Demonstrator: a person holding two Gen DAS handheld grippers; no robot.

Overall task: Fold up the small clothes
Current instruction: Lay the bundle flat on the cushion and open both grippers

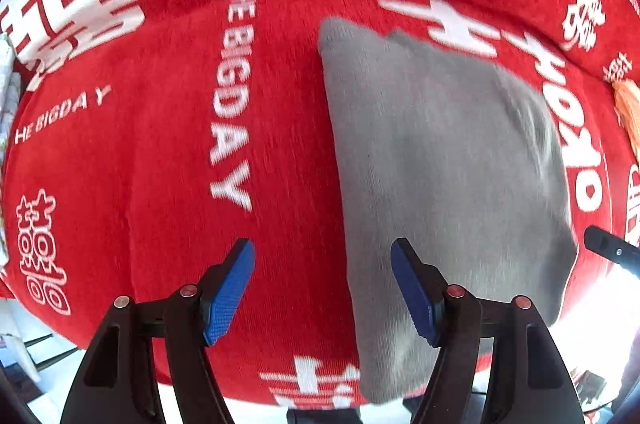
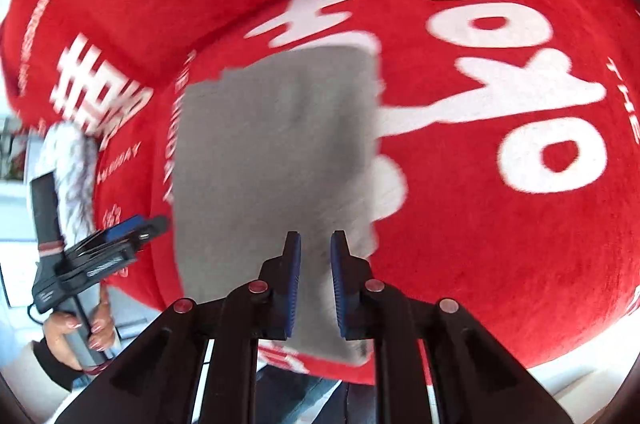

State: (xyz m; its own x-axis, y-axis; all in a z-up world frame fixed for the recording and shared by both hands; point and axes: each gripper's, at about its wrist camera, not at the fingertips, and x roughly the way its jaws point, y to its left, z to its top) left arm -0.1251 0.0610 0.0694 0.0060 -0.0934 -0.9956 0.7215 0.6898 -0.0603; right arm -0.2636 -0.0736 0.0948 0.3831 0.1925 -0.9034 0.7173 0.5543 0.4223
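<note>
I see the grey cloth lying flat on the red cover, its long axis running from near to far. My left gripper hangs wide apart and empty above the cloth's left edge. My right gripper sits over the near end, pads narrowly apart, and I cannot tell whether they pinch fabric. I judge the right one better placed to lift that near end.
</note>
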